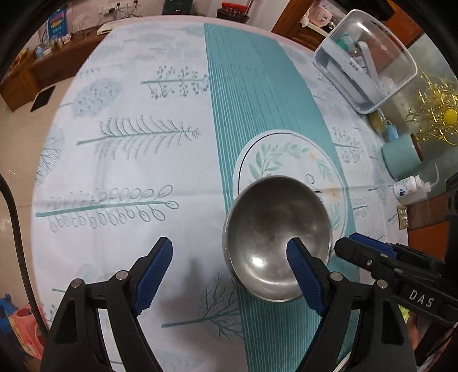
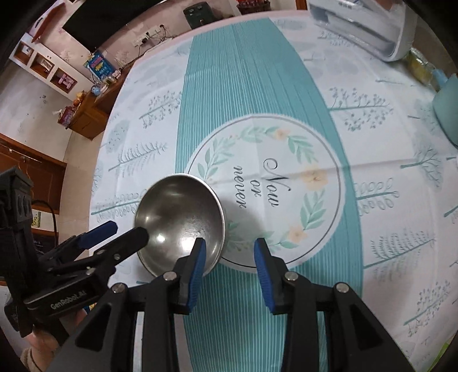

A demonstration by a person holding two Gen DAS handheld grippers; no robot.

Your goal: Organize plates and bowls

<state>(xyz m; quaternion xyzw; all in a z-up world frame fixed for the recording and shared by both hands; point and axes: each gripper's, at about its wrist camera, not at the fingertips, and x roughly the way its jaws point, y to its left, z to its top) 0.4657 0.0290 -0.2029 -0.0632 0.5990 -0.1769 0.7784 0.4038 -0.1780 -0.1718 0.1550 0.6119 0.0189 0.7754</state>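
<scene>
Left wrist view: both hand-held grippers, left (image 1: 229, 263) and right (image 2: 230, 257), open around steel bowl (image 1: 274, 229) on tablecloth (image 1: 128, 171).

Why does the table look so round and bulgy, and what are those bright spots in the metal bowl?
Both wrist views: fisheye lenses bend the tablecloth. Left view: glare inside the steel bowl. Right view: two glints, and the far container is blurred.

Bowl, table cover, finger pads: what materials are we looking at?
Bowl: looks like stainless steel, dull brushed finish, with sharp light glints and scattered speckles inside.
Table cover: probably printed fabric or thin vinyl; fold creases cross the print and the sheen is low. Cannot tell which.
Pads: blue, ribbed, likely rubber or soft plastic, on black rigid plastic tongs with metal pivot pins.
</scene>
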